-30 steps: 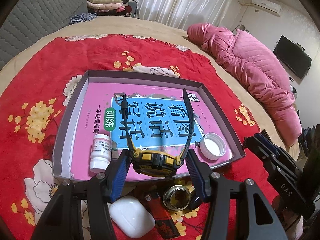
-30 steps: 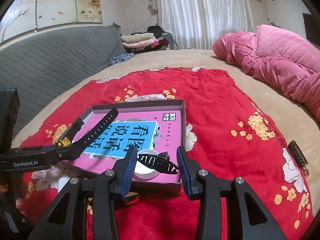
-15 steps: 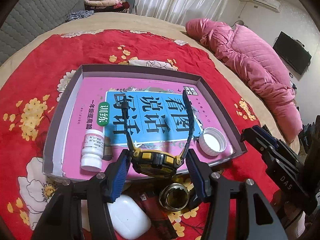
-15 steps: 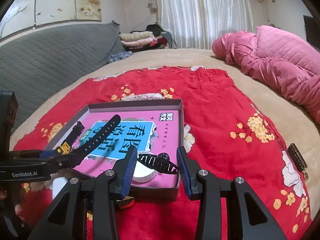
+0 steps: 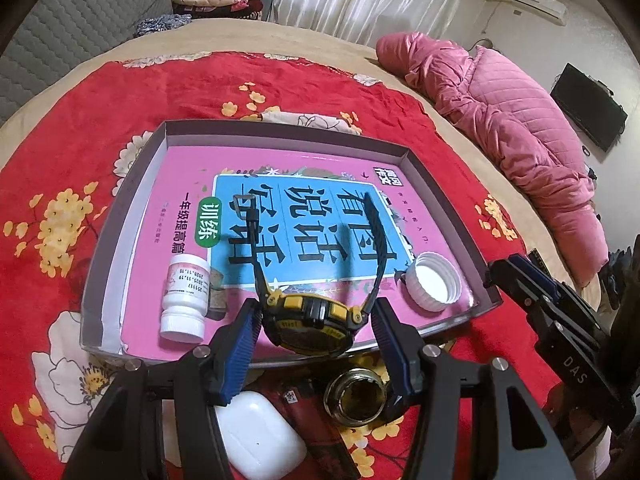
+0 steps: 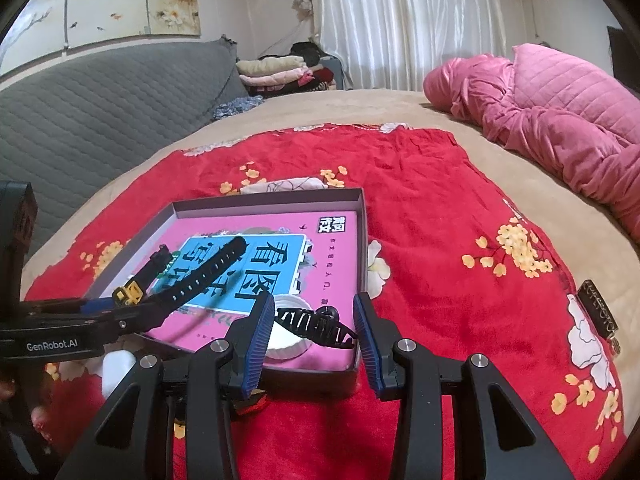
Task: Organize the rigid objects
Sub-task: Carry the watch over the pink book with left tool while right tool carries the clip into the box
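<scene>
Left tool (image 5: 316,320) pinches rigid watch (image 5: 310,320) by its case, floppy straps trailing; right tool (image 6: 314,326) pinches light, springy hair claw (image 6: 316,326) over tray (image 5: 132,184).

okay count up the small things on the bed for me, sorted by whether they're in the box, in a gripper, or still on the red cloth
In the box: 2, pill bottle, white cap
In a gripper: 2, watch, hair clip
On the red cloth: 2, white case, metal ring
Total: 6
</scene>
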`<state>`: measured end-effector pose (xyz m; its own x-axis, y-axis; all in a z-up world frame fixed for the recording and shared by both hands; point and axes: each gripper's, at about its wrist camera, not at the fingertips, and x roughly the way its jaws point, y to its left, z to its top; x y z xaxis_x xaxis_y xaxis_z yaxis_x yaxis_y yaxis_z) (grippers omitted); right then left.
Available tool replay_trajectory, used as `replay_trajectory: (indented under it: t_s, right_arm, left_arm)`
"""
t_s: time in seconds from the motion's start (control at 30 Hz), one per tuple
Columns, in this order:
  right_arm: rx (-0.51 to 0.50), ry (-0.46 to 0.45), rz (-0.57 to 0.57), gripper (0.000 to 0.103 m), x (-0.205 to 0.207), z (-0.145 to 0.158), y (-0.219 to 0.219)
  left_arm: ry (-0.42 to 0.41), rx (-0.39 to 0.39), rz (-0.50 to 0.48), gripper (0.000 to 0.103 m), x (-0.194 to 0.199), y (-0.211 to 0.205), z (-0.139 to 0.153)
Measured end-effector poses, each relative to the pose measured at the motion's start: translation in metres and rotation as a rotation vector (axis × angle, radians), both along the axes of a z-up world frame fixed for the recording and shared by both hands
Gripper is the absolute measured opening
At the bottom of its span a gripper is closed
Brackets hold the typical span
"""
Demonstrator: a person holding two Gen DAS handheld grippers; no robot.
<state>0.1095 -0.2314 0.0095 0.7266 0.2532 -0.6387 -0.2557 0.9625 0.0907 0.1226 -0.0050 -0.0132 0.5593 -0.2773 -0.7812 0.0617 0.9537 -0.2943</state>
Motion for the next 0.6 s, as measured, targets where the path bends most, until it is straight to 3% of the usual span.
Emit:
replay_trajectory:
  t_s: [0.6]
  right_arm:
    - [-0.083, 0.036, 0.002, 0.042, 0.006, -0.012, 0.008]
  left_arm:
    - [0.011, 0.004, 0.008, 0.057, 0.006, 0.003, -0.006]
